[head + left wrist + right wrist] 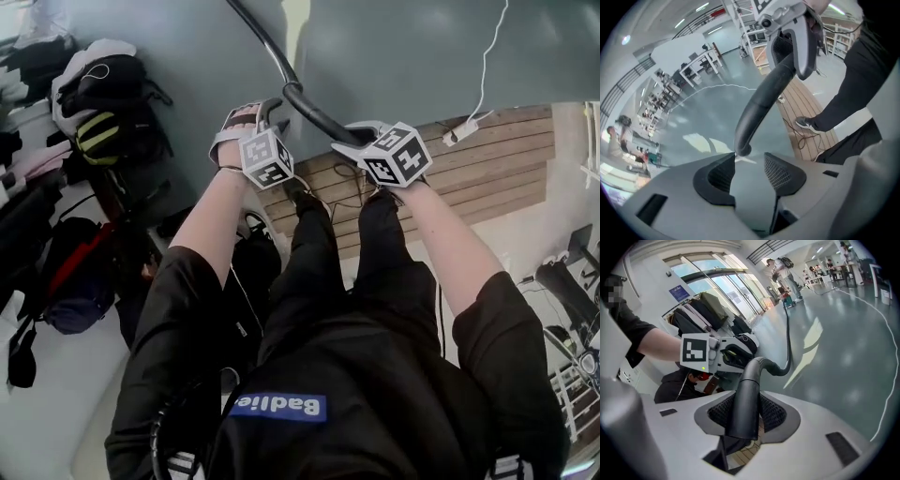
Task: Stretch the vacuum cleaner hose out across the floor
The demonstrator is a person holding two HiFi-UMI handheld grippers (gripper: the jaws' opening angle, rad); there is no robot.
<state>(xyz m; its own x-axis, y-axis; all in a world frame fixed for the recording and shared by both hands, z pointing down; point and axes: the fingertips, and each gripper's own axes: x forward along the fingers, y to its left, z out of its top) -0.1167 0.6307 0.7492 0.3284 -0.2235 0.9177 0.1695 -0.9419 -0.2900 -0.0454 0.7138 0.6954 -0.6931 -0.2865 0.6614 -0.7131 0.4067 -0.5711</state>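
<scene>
Grips the vacuum hose [788, 338] by its stiff black end tube [745, 394] with the right gripper [746, 411], jaws pressed on both sides. Holds the left gripper [749, 164] open beside the tube's bend, pinching nothing. Trails far across the grey floor [394, 56] in a curve; likely leaves most straightening undone.

The person wears a black top [375, 394] with short sleeves [173, 286]. A blue patch [278, 406] with white letters sits on it, at about 6 o'clock in the head view. The trousers [314, 253] are black too, and the shoe [806, 123] is dark with a pale sole.

The left gripper [750, 158] and the right gripper [746, 401] have smooth grey shells, each with two black pads [780, 173] covered in tiny bumps. Each carries a box with black-and-white square marks. The left cube [267, 157] is near 11 o'clock in the head view, and the right cube [396, 155] is between 1 and 2 o'clock. A small green light [702, 367] glows under one mark.
</scene>
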